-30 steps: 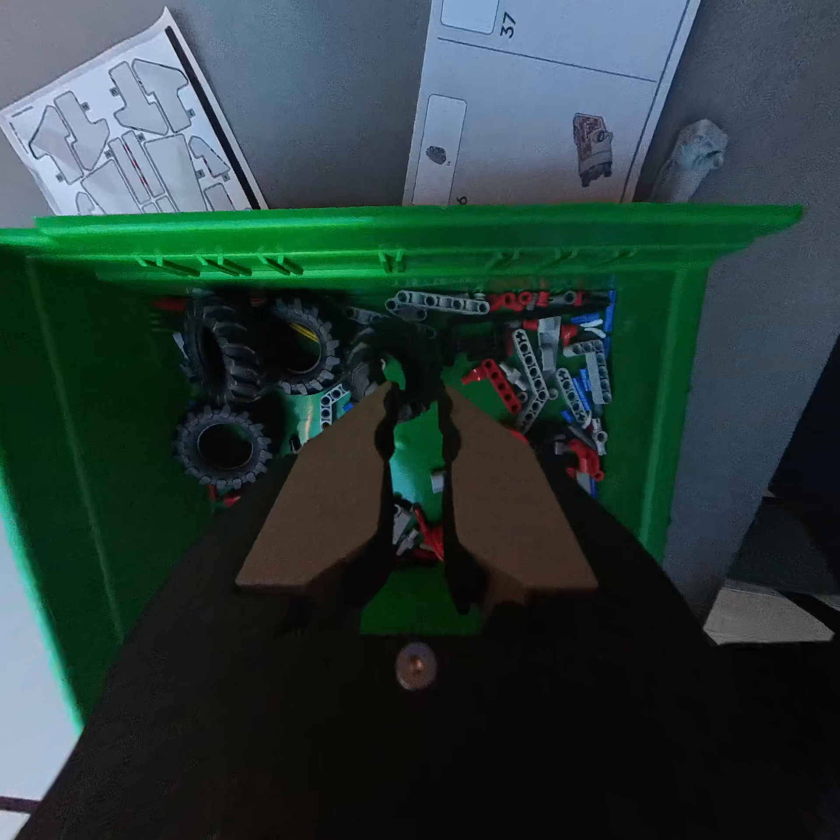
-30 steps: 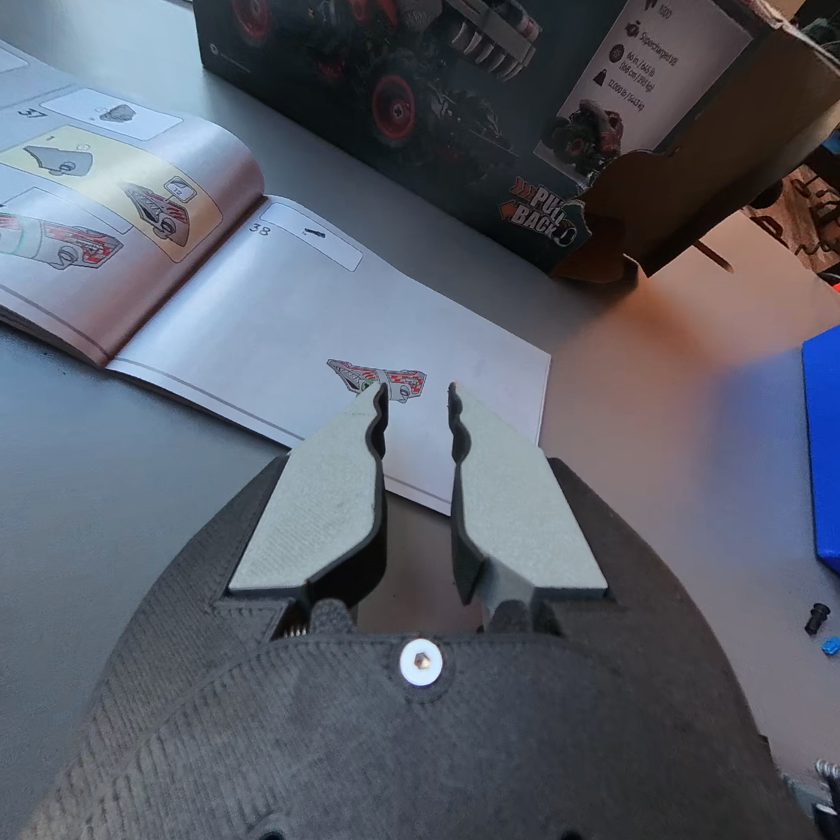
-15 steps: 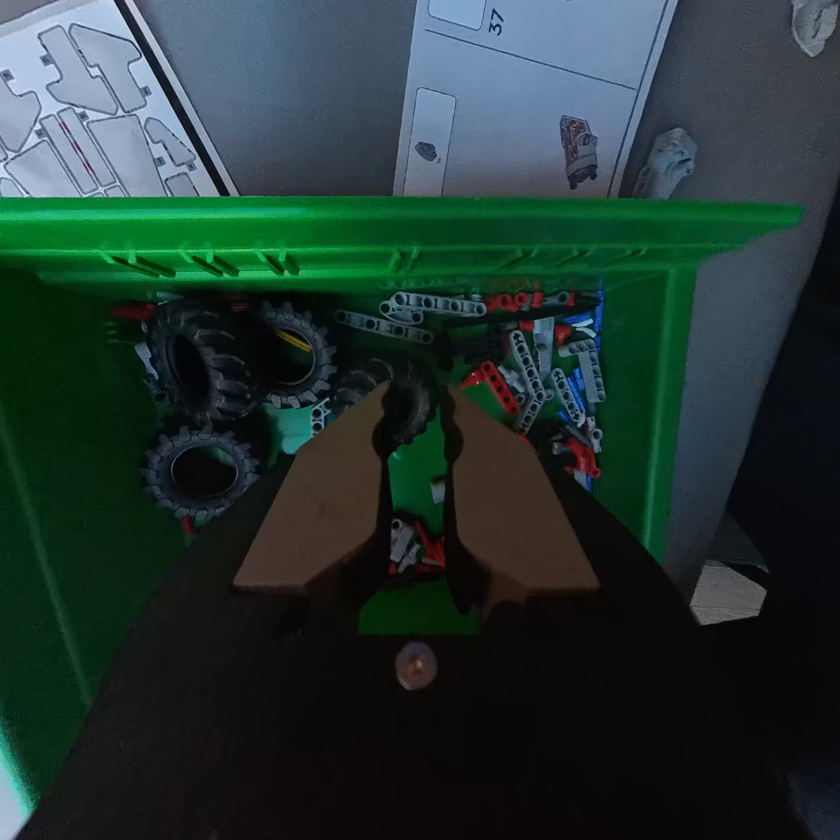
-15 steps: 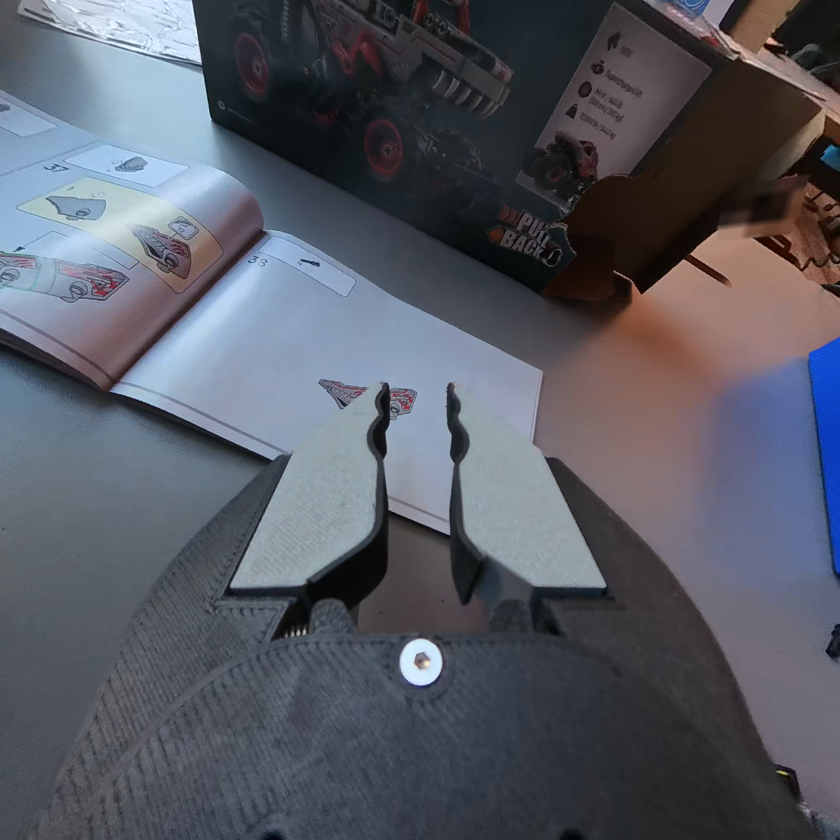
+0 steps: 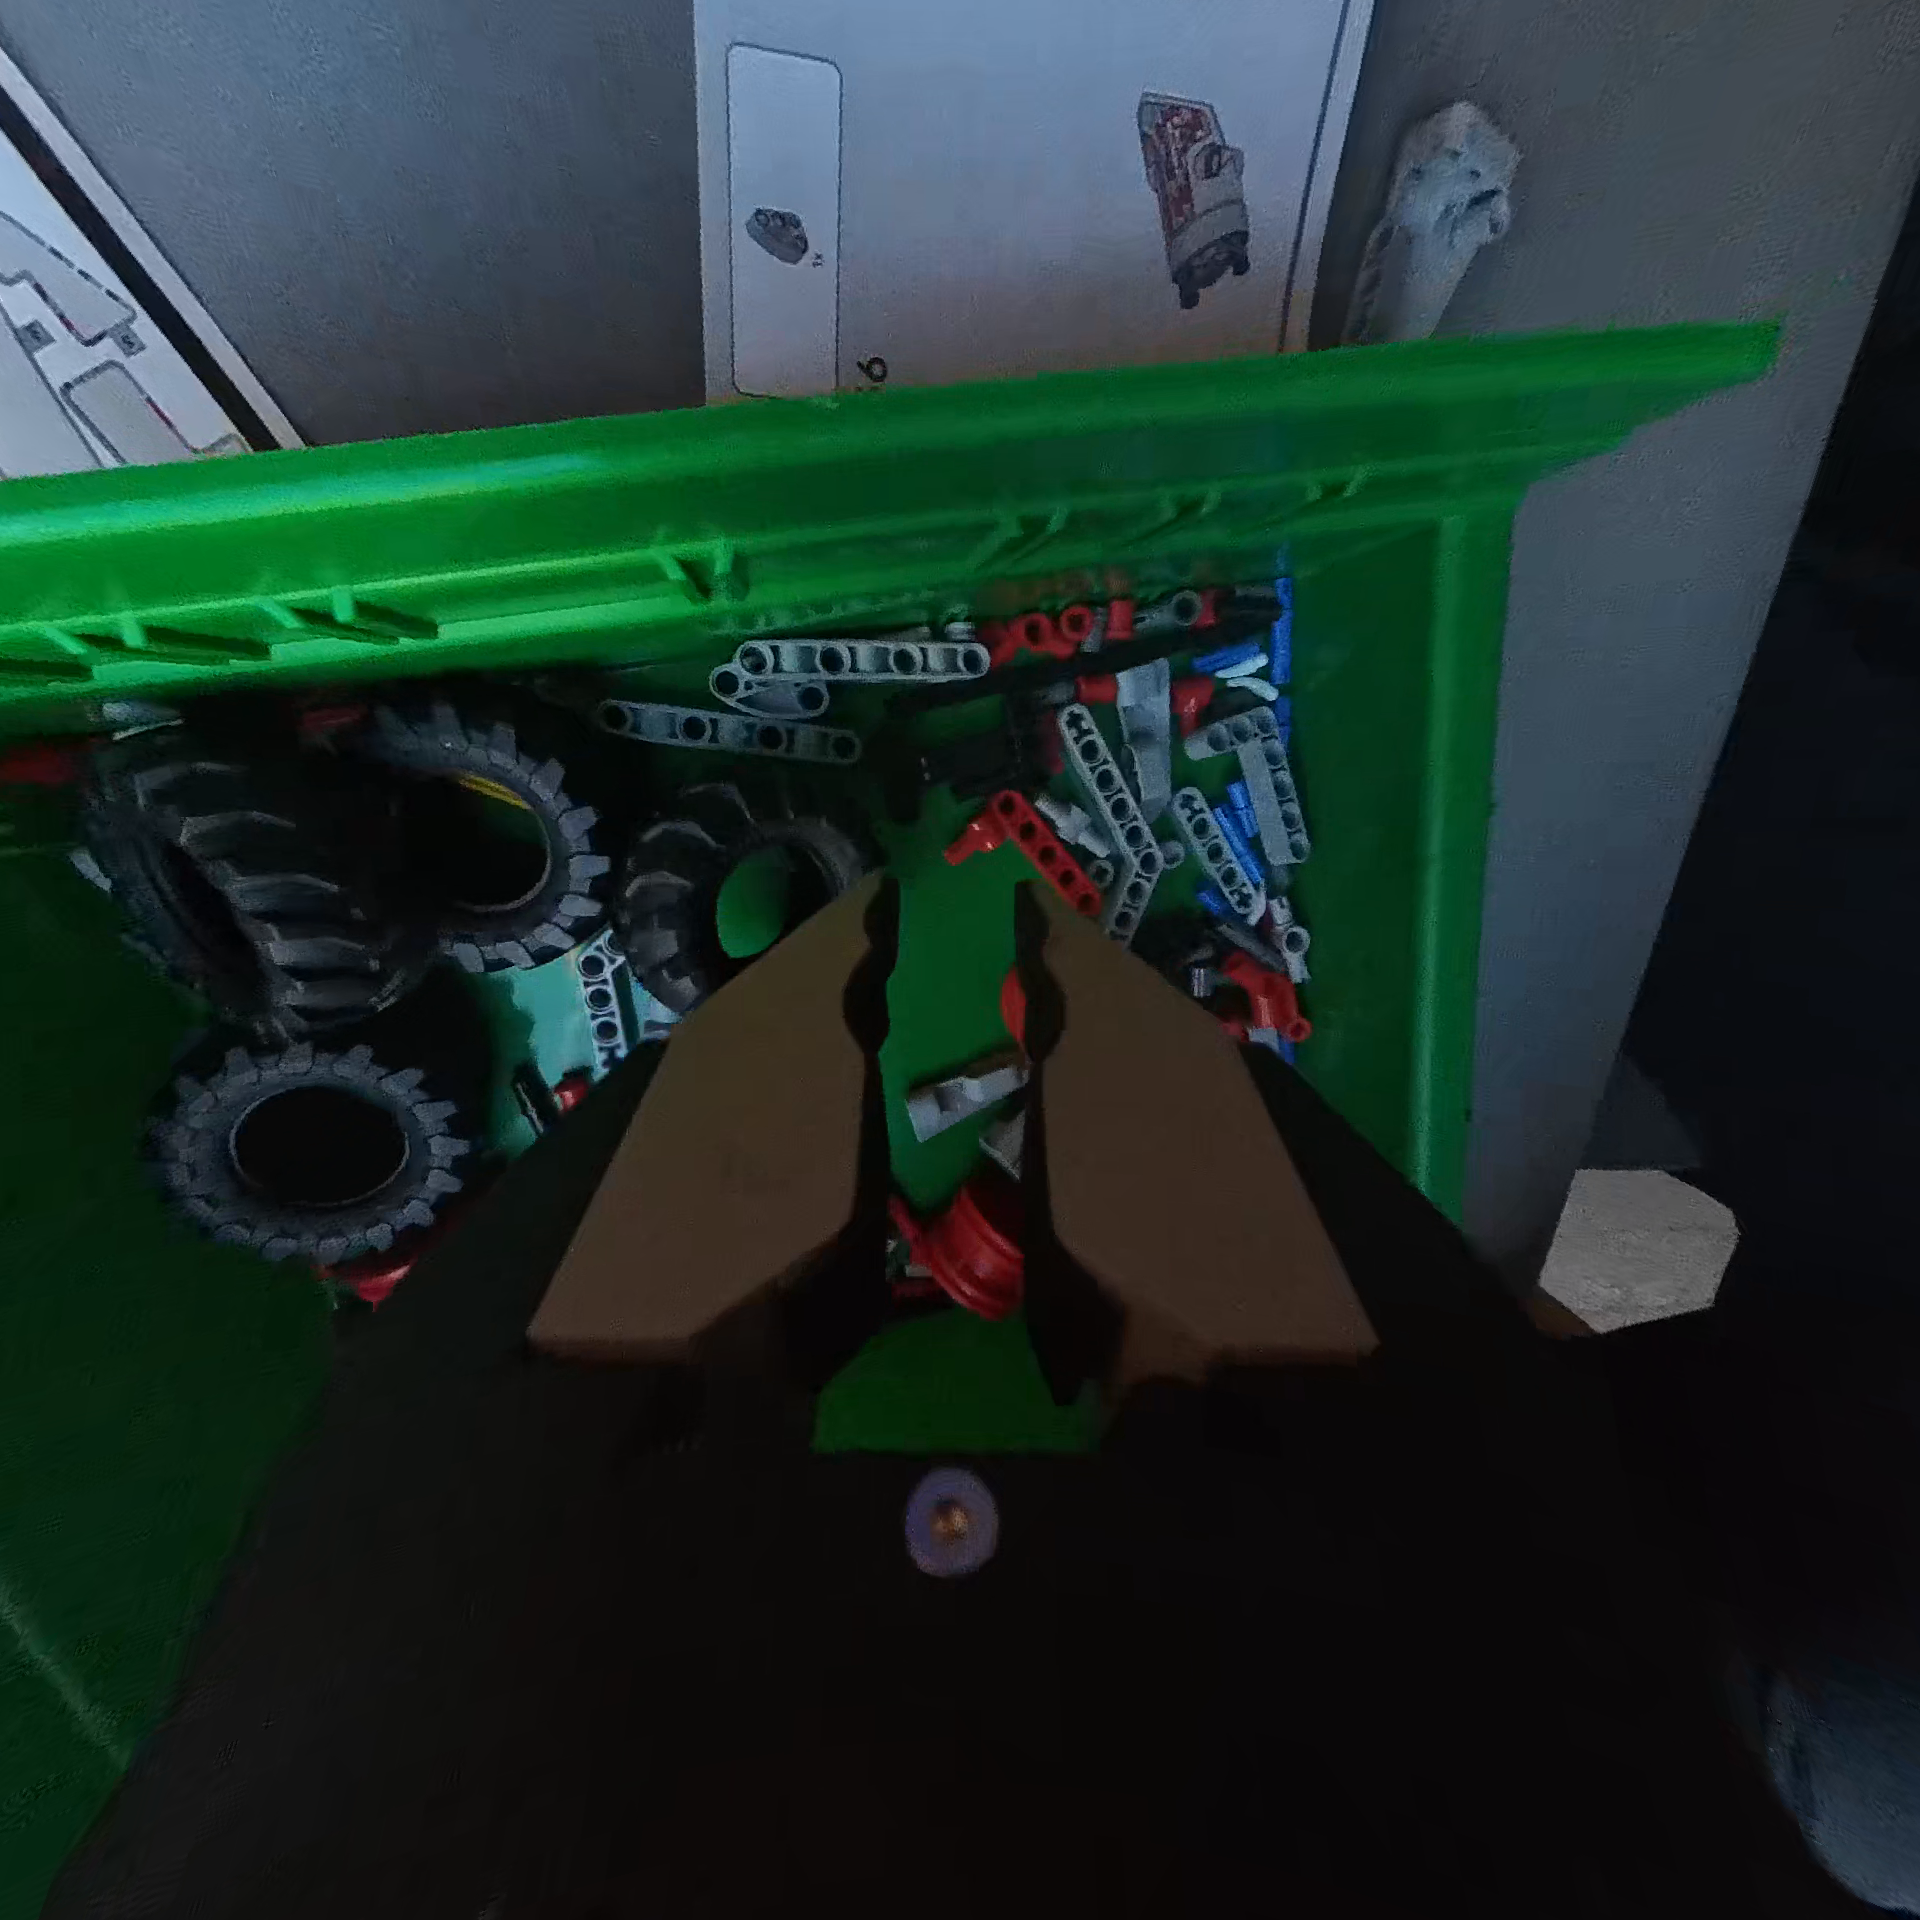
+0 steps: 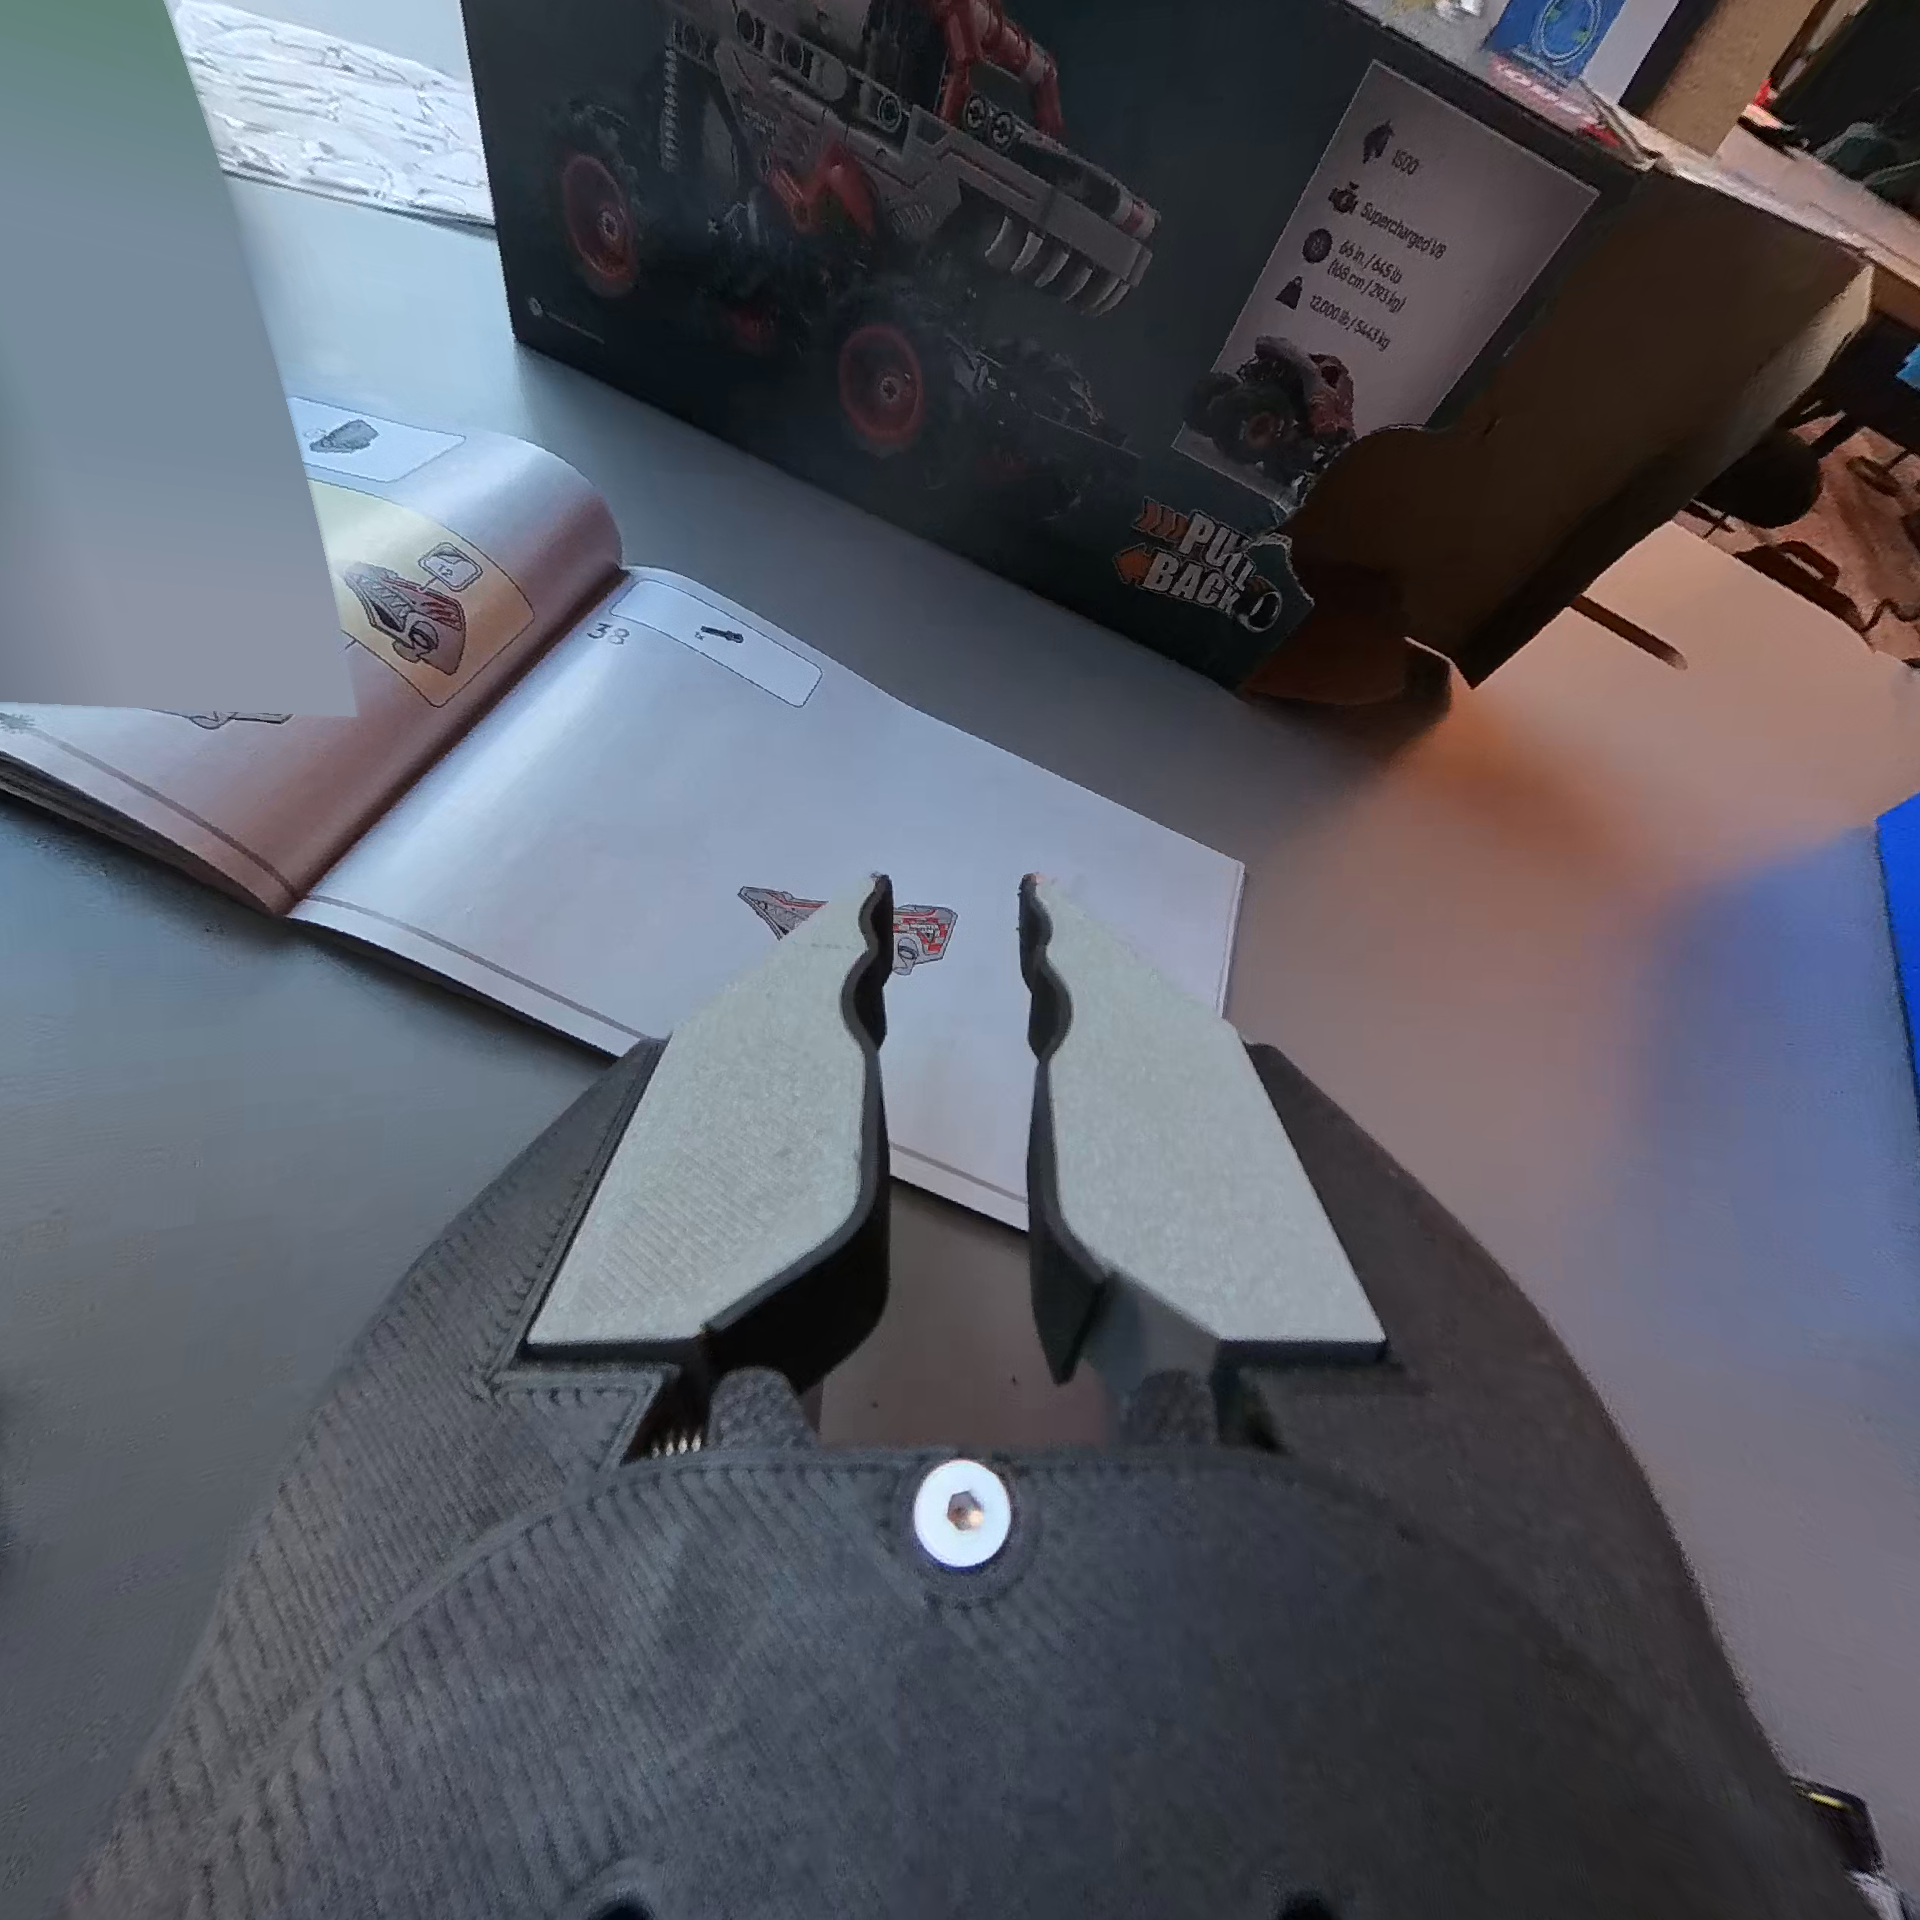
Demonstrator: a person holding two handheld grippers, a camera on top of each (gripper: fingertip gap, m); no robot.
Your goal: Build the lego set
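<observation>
My left gripper is open and empty, reaching down into a green bin of lego parts. Between its fingers lie a small grey piece and a red wheel hub. Several black tyres fill the bin's left side. Grey, red and blue beams are piled at its far right. My right gripper is open and empty, held above the open instruction booklet on the grey table.
The lego set's dark box stands behind the booklet, its cardboard flap open at the right. A blue tray edge shows at the far right. Beyond the bin lie a sticker sheet, a booklet page and a pale lump. My hands' fingertips stand some 40 centimetres from each other.
My left gripper has gone deeper into the bin and rightward, so the grey piece and red hub now lie between its fingers. The right gripper has tilted up, showing more of the box.
</observation>
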